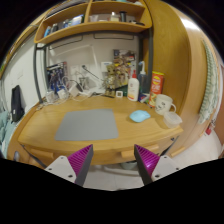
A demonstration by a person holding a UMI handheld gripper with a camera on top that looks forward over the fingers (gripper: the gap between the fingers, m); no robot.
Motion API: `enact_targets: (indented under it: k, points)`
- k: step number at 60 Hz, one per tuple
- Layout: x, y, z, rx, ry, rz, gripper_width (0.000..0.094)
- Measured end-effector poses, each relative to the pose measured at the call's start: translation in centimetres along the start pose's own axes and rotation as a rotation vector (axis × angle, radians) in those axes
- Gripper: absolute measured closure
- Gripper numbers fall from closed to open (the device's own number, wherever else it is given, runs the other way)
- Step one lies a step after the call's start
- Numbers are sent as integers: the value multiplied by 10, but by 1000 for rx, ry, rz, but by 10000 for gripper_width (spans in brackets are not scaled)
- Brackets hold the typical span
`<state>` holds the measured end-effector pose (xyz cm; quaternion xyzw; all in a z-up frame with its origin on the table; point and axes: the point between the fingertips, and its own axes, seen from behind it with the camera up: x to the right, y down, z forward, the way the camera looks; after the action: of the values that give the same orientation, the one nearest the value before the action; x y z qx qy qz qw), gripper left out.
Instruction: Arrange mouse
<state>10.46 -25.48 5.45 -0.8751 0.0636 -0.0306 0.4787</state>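
Wooden worktop (pixel 40 128) was seen carrying a grey mat (pixel 87 125), with the mouse (pixel 139 116) resting just beside it. Hand-held gripper (pixel 114 161) was held apart and empty, well short of the mouse. Nothing was judged done; grasping and placing remained.

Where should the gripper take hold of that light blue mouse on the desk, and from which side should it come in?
Grip the mouse across its two long flanks, coming down from above and in front. It lies flat and low on the wooden desk, just right of the grey mouse pad, so the rounded top offers little hold. The gripper is open, well short of it.
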Motion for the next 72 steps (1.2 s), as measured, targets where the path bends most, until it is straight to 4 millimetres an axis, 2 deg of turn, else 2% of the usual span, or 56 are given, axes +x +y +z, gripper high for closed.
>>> enact_targets:
  k: [4,5,6,12,22,36,47,56,60,72]
  points:
    - [25,1,10,-18,36,18,119]
    - [19,4,5,-20,44,23,120]
    - [41,4,20,-29,51,30,120]
    - [81,0,51,-48,77,58,132]
    - [112,-18,106,-65,66,50,132]
    - [115,-44,187,-117,-7,46,134]
    - [109,-70,228,-144,-72,25,133]
    - [99,-82,252,-161,-116,-42,158]
    - [98,-84,258,-166,-115,-78,198]
    - [87,-88,262,-126,-152,-115,339]
